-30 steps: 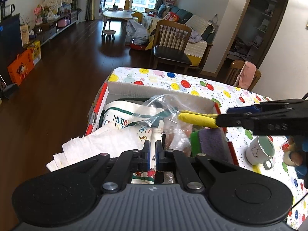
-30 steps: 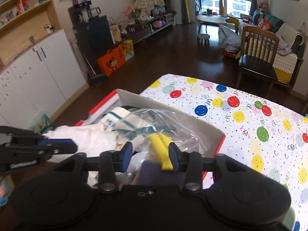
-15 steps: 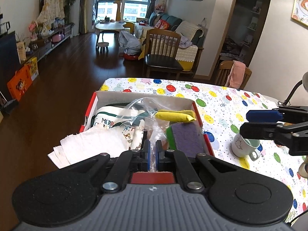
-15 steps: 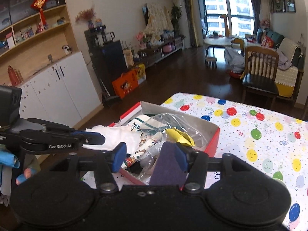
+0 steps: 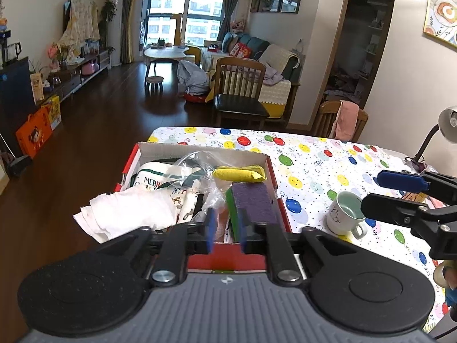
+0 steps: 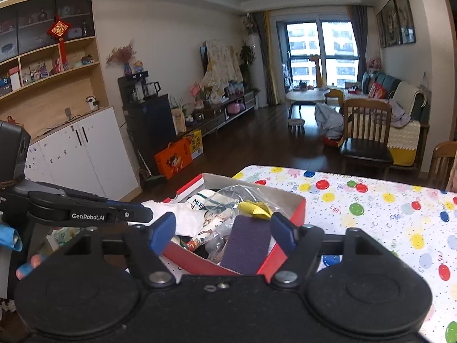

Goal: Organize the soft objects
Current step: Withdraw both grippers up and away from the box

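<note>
I count one red cardboard box on my tabletop, near its left edge. In it lie one yellow cloth roll, one purple sponge pad, one clear plastic bag, one white paper towel wad and one printed white cloth. Outside the box stands one white mug. I have two tools: left tool and right tool. At the far edge stand two wooden chairs.
</note>
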Motion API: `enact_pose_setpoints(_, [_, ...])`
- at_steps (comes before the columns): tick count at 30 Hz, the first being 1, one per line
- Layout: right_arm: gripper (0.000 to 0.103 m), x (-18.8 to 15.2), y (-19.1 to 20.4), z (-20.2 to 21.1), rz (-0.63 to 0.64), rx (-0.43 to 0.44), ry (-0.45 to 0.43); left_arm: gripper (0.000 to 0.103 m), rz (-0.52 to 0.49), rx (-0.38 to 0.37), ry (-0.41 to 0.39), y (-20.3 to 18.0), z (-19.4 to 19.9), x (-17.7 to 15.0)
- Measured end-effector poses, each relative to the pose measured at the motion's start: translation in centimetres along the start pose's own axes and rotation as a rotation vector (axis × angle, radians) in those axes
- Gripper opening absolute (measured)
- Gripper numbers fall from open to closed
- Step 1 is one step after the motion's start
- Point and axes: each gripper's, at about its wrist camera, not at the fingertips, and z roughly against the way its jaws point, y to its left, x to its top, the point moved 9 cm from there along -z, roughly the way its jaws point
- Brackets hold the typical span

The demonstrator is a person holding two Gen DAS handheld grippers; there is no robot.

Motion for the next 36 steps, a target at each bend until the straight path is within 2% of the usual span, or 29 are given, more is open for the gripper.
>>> enact_pose_setpoints(1, [0.078, -0.1, 0.1, 0.2, 0.001, -0.005, -0.007, 0.045, -0.005, 0.004, -0.005, -0.1, 0.2, -0.1])
enact_pose_setpoints(2, [0.079, -0.1, 0.1, 0.3, -0.002, -0.007, -0.012, 0.07, -0.007, 0.008, -0.009, -0.3, 0.4, -0.2])
enact_pose_setpoints(3, [0.08, -0.2, 0.1, 0.4, -0.006, -0.007, -0.015, 0.079, -0.007, 0.007, -0.012, -0.3, 0.5, -0.2])
enact_pose_setpoints(13, [0.096, -1.2, 0.4, 1.6, -0.01, -0.019, -0.046, 0.084, -0.007, 0.033, -0.056, -1.0, 2.2, -0.6])
enact_pose_setpoints(18, [0.102, -1.4, 0.6, 1.8, -0.013, -0.021, -0.059, 0.094, -0.018, 0.063, -0.066, -1.3, 2.6, -0.9])
enact_pose_setpoints(22, [0.103, -1.3, 0.6, 2.3, -0.01, -0.023, -0.08, 0.099, -0.022, 0.071, -0.082, -1.7, 3.0, -1.0])
enact_pose_setpoints(27, [0.103, -1.3, 0.4, 2.6, -0.018, -0.029, -0.089, 0.099, -0.034, 0.056, -0.099, -2.2, 3.5, -0.8])
enact_pose_setpoints(36, [0.103, -1.5, 0.4, 2.7, -0.032, -0.025, -0.086, 0.099, -0.073, 0.113, -0.141, -2.3, 4.1, -0.4])
